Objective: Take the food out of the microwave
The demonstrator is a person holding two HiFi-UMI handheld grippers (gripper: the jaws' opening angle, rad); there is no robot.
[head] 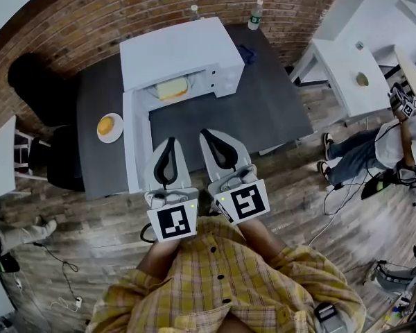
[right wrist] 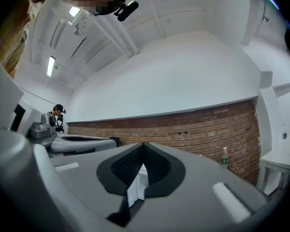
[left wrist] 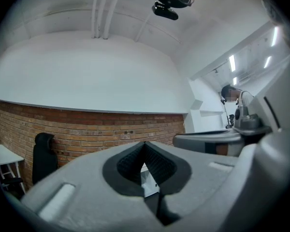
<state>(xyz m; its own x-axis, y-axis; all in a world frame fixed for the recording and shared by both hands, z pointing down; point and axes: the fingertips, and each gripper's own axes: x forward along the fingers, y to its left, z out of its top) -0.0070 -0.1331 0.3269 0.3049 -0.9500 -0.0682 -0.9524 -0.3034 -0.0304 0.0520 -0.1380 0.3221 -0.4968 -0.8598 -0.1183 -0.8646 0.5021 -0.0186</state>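
**Head view:** The white microwave (head: 187, 54) stands on the dark desk (head: 263, 109) with its door (head: 134, 141) swung open toward the person. The food (head: 172, 87), a pale yellow slab, lies inside the cavity. A plate (head: 118, 132) carrying something orange sits left of the door. The left gripper (head: 168, 143) and right gripper (head: 206, 134) hover side by side over the desk's near part, short of the cavity.

**Left gripper view:** The jaws are pressed together with nothing between them, and the brick wall (left wrist: 87, 129) lies beyond.

**Right gripper view:** These jaws are likewise closed on nothing. A water bottle (right wrist: 224, 154) stands far right.

**Risk:** Going in with the jaws closed would likely shove the food deeper instead of grasping it. The left gripper, just beside the door, could also clip it.
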